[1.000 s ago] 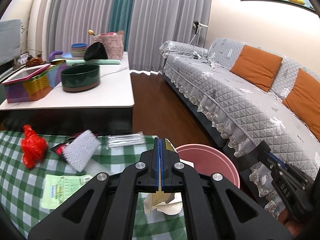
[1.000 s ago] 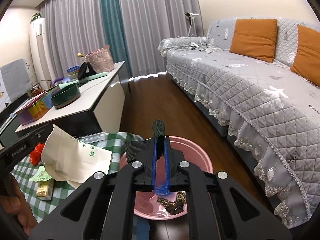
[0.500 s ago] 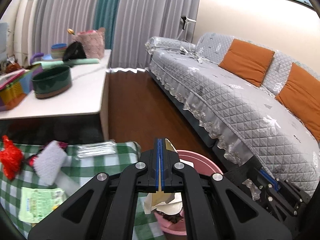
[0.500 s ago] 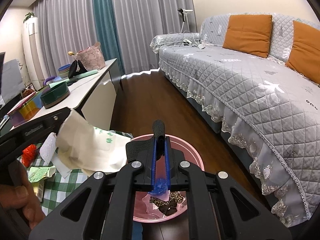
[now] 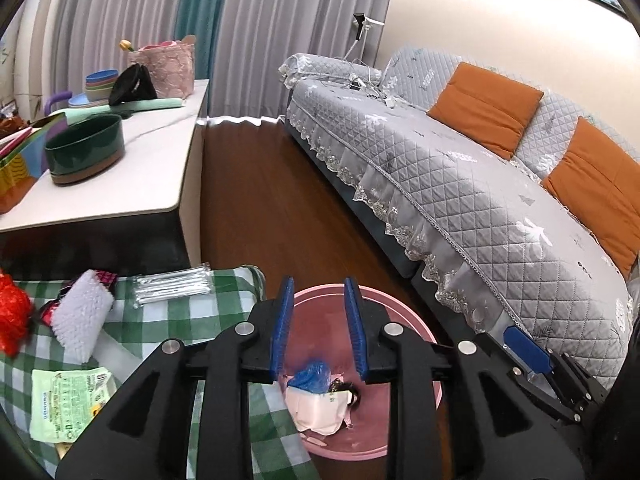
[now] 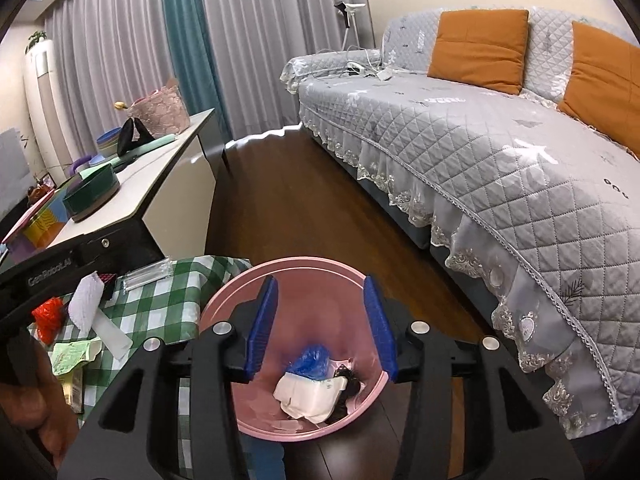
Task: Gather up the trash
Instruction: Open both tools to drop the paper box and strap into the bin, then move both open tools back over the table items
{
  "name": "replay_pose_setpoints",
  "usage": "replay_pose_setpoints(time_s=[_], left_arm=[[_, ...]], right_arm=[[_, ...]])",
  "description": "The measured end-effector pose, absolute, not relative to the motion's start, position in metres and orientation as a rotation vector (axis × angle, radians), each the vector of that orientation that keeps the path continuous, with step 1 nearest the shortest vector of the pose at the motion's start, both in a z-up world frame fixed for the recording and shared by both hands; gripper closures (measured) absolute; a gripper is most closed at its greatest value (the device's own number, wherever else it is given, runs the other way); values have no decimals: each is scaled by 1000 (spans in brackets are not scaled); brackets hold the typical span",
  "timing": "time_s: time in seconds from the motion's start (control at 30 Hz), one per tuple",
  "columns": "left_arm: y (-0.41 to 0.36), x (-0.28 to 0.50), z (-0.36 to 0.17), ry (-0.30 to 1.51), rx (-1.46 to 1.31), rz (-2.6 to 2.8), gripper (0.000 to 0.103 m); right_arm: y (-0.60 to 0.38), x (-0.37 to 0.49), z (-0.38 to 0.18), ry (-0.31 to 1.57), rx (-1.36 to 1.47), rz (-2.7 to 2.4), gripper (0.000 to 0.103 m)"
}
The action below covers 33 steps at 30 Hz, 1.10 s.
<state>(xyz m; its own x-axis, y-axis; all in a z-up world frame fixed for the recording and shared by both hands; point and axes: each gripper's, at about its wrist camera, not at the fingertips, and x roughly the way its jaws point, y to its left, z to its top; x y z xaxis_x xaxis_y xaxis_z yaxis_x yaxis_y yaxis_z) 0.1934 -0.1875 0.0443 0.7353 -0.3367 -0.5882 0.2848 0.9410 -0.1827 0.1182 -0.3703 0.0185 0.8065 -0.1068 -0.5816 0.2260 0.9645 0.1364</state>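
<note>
A pink bin (image 5: pixel 404 318) (image 6: pixel 304 266) stands on the floor beside the green checked table. Inside lie a white paper bag (image 5: pixel 320 410) (image 6: pixel 308 396), a blue crumpled wrapper (image 5: pixel 312 374) (image 6: pixel 310 362) and dark scraps. My left gripper (image 5: pixel 319 328) is open and empty above the bin. My right gripper (image 6: pixel 322 328) is open and empty above the bin. On the table lie a red net (image 5: pixel 12 320), a white sponge (image 5: pixel 80 322), a clear straw pack (image 5: pixel 172 286) and a green wrapper (image 5: pixel 68 400).
The checked table (image 5: pixel 192 312) ends at the bin's left. A white coffee table (image 5: pixel 132 176) with bowls and a basket stands behind it. A grey sofa (image 5: pixel 480 208) with orange cushions runs along the right, with wooden floor (image 5: pixel 256 208) between.
Both grippers have opened. The left one let go of the white paper bag and the right one let go of the blue wrapper; both now lie in the pink bin.
</note>
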Motion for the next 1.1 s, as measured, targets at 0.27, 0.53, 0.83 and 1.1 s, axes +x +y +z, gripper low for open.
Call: replay_pose_setpoints(time_s=[0.27, 0.53, 0.83, 1.1], left_arm=[[-154, 167, 64, 626, -85, -310, 77], [-109, 131, 84, 591, -79, -271, 77], [-63, 92, 94, 562, -65, -242, 77], [-24, 76, 77, 557, -84, -181, 77]], right_arm=[[-353, 112, 34, 571, 191, -136, 58], [-321, 102, 49, 532, 152, -69, 58], [-278, 86, 59, 501, 84, 18, 58], [-250, 79, 59, 508, 57, 65, 58]])
